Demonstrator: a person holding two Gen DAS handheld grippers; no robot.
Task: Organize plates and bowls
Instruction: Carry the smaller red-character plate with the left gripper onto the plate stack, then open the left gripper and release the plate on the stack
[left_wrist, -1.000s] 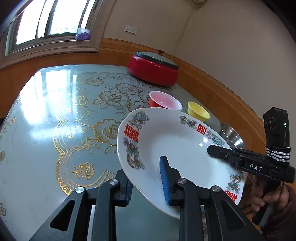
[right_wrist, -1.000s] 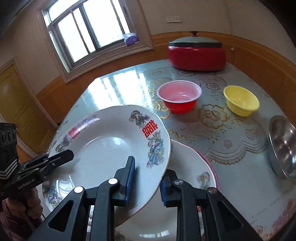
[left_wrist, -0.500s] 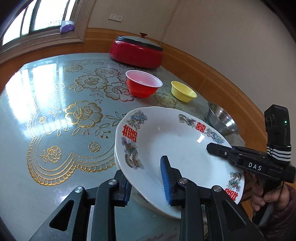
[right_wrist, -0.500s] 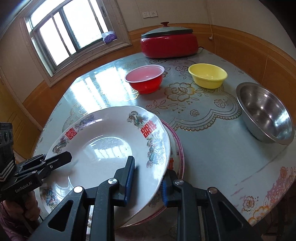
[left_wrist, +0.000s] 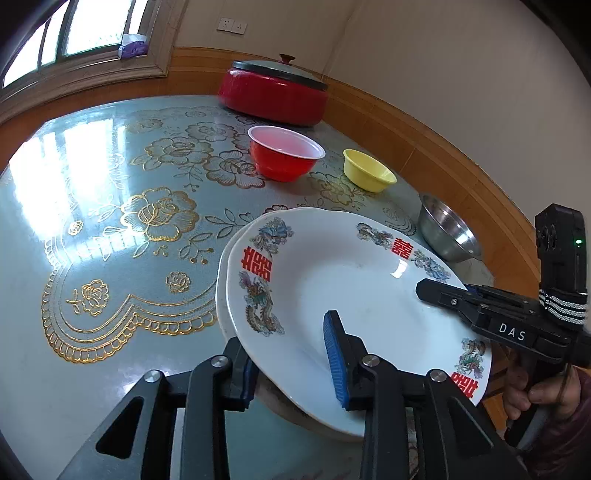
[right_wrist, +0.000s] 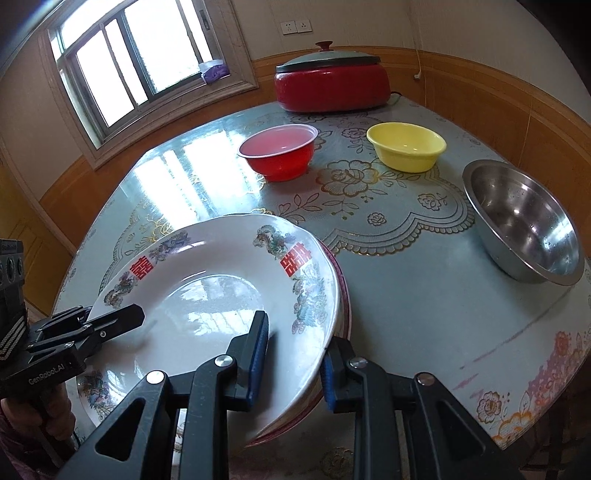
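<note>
A large white plate with red characters (left_wrist: 354, 280) (right_wrist: 207, 295) is held by both grippers at opposite rims. My left gripper (left_wrist: 291, 365) is shut on its near rim; it also shows at the left of the right wrist view (right_wrist: 110, 325). My right gripper (right_wrist: 291, 358) is shut on the other rim and shows at the right of the left wrist view (left_wrist: 443, 295). The plate sits low over a pink-rimmed plate (right_wrist: 343, 291) on the table; I cannot tell if they touch. A red bowl (right_wrist: 280, 155), a yellow bowl (right_wrist: 406, 146) and a steel bowl (right_wrist: 524, 221) stand beyond.
A red lidded electric pot (right_wrist: 332, 86) stands at the table's far edge by the wall. The glass-topped table (left_wrist: 110, 206) has a gold flower pattern. Its edge (right_wrist: 554, 424) runs close on the right. A window (right_wrist: 129, 62) is at the back left.
Both grippers have carried the white plate forward and down, so it now lies low over the pink-rimmed plate. The bowls and the pot have come closer in both views.
</note>
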